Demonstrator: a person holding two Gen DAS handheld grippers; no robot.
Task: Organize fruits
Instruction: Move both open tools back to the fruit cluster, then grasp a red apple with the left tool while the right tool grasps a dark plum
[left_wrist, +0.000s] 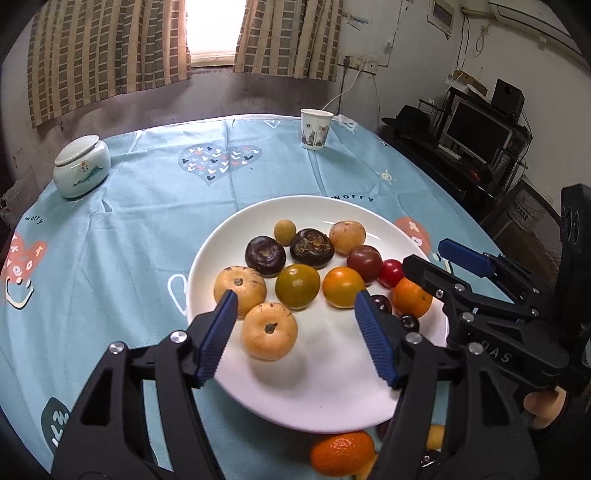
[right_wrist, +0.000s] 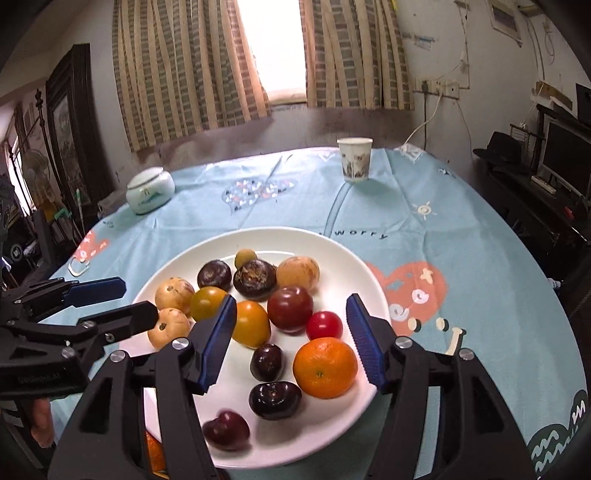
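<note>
A white plate (left_wrist: 325, 398) on a blue tablecloth holds many fruits: tan round fruits (left_wrist: 269, 330), dark water chestnuts (left_wrist: 266, 255), a green-yellow tomato (left_wrist: 297, 285), an orange tomato (left_wrist: 343, 287), a mandarin (right_wrist: 325, 367), a red cherry tomato (right_wrist: 324, 325) and dark cherries (right_wrist: 275, 399). One blurred dark red cherry (right_wrist: 226, 430) lies on the plate's near part. My left gripper (left_wrist: 295, 325) is open and empty above the near tan fruit. My right gripper (right_wrist: 290, 332) is open and empty above the plate (right_wrist: 332, 439). Another mandarin (left_wrist: 341, 454) lies on the cloth before the plate.
A paper cup (left_wrist: 314, 128) stands at the table's far side. A white lidded ceramic jar (left_wrist: 80, 166) stands at the far left. A TV and shelves (left_wrist: 476, 129) are to the right beyond the table edge. Curtains hang behind.
</note>
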